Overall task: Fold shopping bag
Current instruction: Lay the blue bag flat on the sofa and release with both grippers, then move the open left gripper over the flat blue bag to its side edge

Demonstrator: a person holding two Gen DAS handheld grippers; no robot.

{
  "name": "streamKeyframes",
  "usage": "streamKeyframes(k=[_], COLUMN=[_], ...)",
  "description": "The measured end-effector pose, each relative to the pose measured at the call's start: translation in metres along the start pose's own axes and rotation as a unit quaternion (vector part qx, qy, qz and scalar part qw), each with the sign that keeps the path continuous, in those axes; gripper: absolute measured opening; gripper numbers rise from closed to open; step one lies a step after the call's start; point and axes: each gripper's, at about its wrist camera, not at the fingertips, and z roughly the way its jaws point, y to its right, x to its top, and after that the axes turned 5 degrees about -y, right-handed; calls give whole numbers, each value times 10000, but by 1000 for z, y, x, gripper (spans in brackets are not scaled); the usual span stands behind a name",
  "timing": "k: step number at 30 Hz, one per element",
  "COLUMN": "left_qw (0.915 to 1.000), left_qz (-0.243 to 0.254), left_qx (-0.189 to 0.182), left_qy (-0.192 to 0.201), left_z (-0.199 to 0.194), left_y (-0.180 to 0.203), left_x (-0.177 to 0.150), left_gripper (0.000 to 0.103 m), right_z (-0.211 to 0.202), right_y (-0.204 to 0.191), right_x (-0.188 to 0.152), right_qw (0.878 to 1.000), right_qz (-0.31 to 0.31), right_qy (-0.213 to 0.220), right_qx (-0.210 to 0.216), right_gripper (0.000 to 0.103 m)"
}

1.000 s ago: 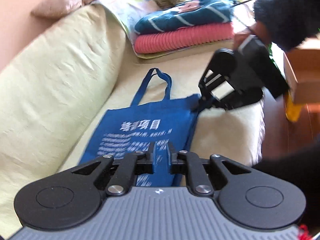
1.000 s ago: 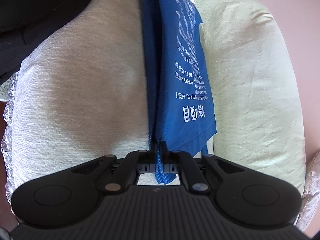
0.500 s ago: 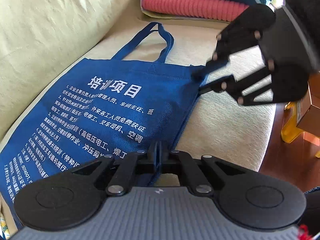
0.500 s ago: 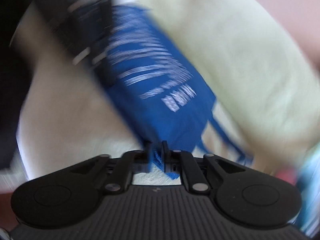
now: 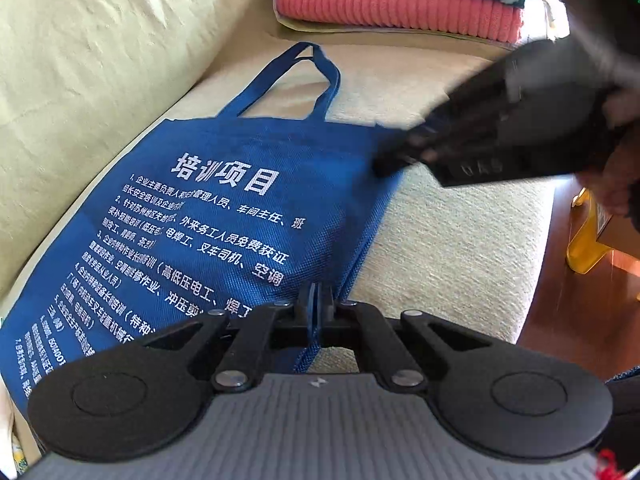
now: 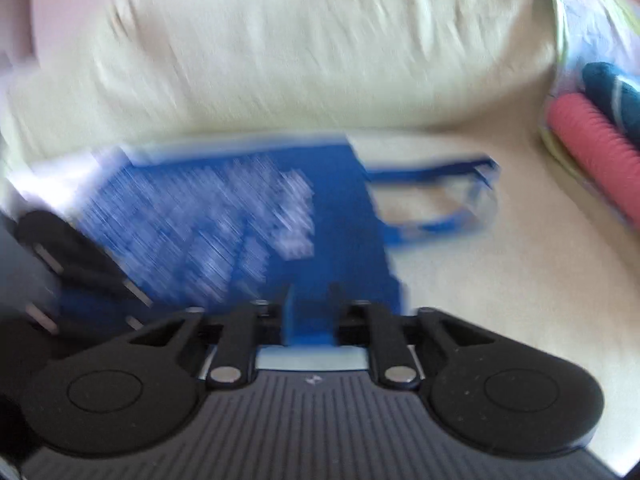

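A blue shopping bag (image 5: 208, 216) with white Chinese print lies flat on the sofa seat, its handles (image 5: 304, 72) pointing toward the folded towels. My left gripper (image 5: 320, 300) is shut on the bag's right side edge near the bottom. My right gripper (image 6: 310, 300) has its jaws apart over the bag's near edge (image 6: 224, 216), which is blurred in the right wrist view. It also shows blurred in the left wrist view (image 5: 460, 156) at the bag's top right corner.
A beige sofa back cushion (image 5: 100, 60) runs along the bag's left side. Folded pink (image 5: 400, 8) and teal towels are stacked at the seat's far end. The seat edge (image 5: 532, 280) drops to a wooden floor with a yellow object (image 5: 588, 244).
My right gripper has let go of the bag's edge and opened, swinging round to face the sofa back. The bag now lies spread flat. My left gripper keeps its hold.
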Motion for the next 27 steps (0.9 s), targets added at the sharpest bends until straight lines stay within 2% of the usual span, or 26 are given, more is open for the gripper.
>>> streamKeyframes(k=[2, 5, 6, 7, 9, 10, 12, 14, 17, 21, 24, 27], left_qw=[10000, 10000, 10000, 10000, 9999, 9999, 9999, 9996, 9985, 9944, 9846, 9661], left_qz=[-5, -48, -60, -72, -101, -124, -169, -275, -533, -986, -1573, -2320], left_qx=[7, -19, -22, -21, -15, -12, -19, -46, 14, 259, 641, 993], left_qy=[36, 33, 33, 33, 30, 20, 8, -6, -88, -277, -414, -533], left_z=[1, 1, 2, 2, 2, 1, 1, -1, -6, -18, -31, -41], left_y=[1, -1, -2, -2, -1, -1, -2, -5, -18, -44, -75, -111], left_x=[-2, -2, -2, -2, -2, -1, -1, -2, -10, -30, -64, -96], left_gripper=[0, 0, 0, 0, 0, 0, 0, 0, 0, 5, 6, 9], right_z=[1, -2, -5, -11, -11, -5, 8, 11, 12, 14, 12, 11], right_y=[11, 11, 10, 6, 0, -8, -17, -16, -1, -8, -7, -5], right_x=[-4, 4, 8, 13, 15, 16, 11, 2, 2, 6, 6, 6], right_qw=[9996, 9983, 9976, 9963, 9957, 9960, 9970, 9971, 9912, 9943, 9936, 9925], right_qz=[266, 574, 676, 852, 869, 805, 697, 746, 1259, 1016, 1095, 1178], right_qy=[100, -5, -44, 88, 187, 99, -111, -16, -91, -177, -152, -165], right_qx=[64, -93, -133, 12, 272, 382, 310, 148, 406, 260, 244, 291], right_gripper=[0, 0, 3, 7, 7, 7, 2, 0, 0, 0, 0, 0])
